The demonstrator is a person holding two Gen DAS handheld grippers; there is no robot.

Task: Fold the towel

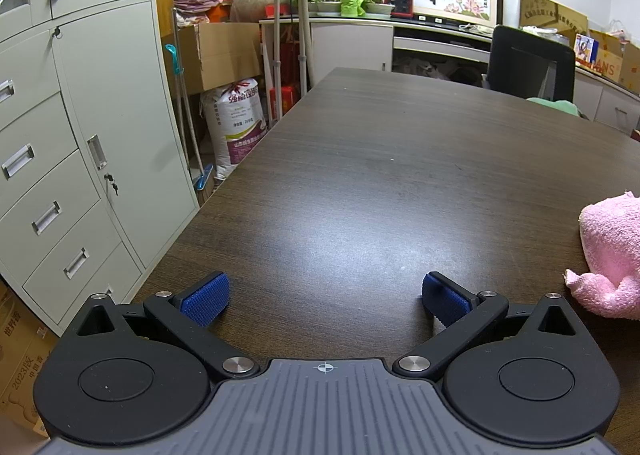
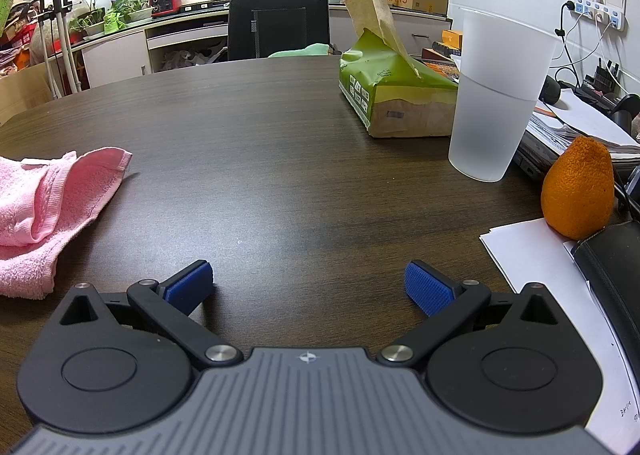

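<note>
As seen by L wrist cam, left gripper [image 1: 325,299] is spread wide, nothing held; crumpled pink terry towel [image 1: 610,255] lies to its right on dark wood-grain table [image 1: 360,159].

R wrist cam: right gripper [image 2: 308,287] likewise wide, empty; towel at left. Corners to be found and pinched first, w/ cloth spread flat.
</note>
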